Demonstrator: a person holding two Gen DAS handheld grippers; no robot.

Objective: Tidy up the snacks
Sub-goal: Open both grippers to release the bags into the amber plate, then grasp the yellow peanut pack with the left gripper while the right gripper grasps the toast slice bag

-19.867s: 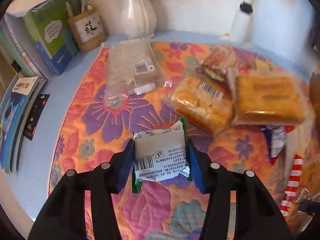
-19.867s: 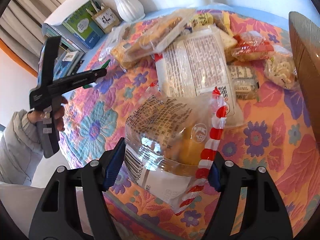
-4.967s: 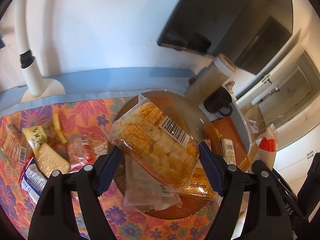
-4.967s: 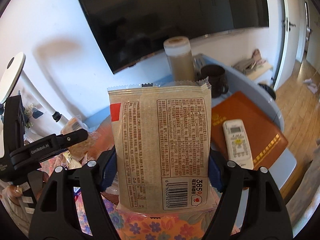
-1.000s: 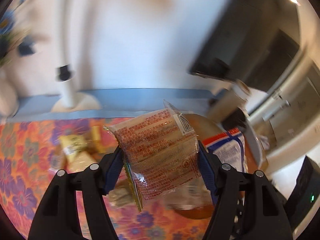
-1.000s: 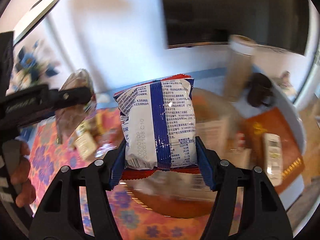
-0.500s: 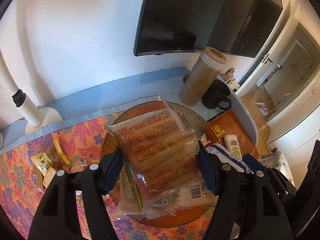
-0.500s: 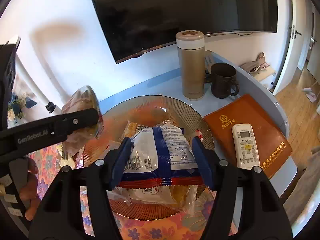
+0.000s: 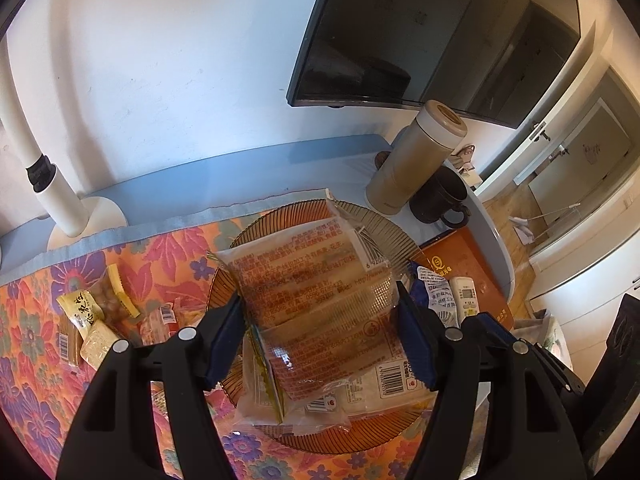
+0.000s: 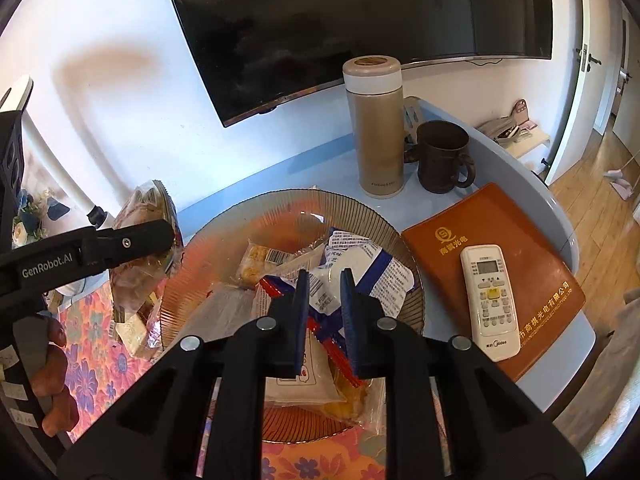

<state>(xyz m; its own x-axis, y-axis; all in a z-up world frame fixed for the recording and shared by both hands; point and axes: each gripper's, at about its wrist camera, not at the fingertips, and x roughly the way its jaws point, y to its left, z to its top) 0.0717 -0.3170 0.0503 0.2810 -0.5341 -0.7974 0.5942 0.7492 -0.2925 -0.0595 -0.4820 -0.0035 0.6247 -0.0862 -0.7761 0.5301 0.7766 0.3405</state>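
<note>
Above a ribbed amber glass plate (image 9: 248, 236), the left gripper (image 9: 320, 336) clamps a clear packet of biscuits (image 9: 316, 300) with red print between its blue pads. Beneath the packet, several wrapped snacks lie on the plate. The right gripper (image 10: 323, 316) has its jaws drawn close together, empty, just above a blue-and-white snack bag (image 10: 372, 268) resting on the pile. More small snacks (image 9: 92, 316) sit on the floral cloth (image 9: 36, 376) left of the plate. Behind the plate stand a gold thermos (image 10: 376, 128) and a dark mug (image 10: 442, 156); a white remote (image 10: 490, 300) lies on an orange notebook (image 10: 536, 264).
</note>
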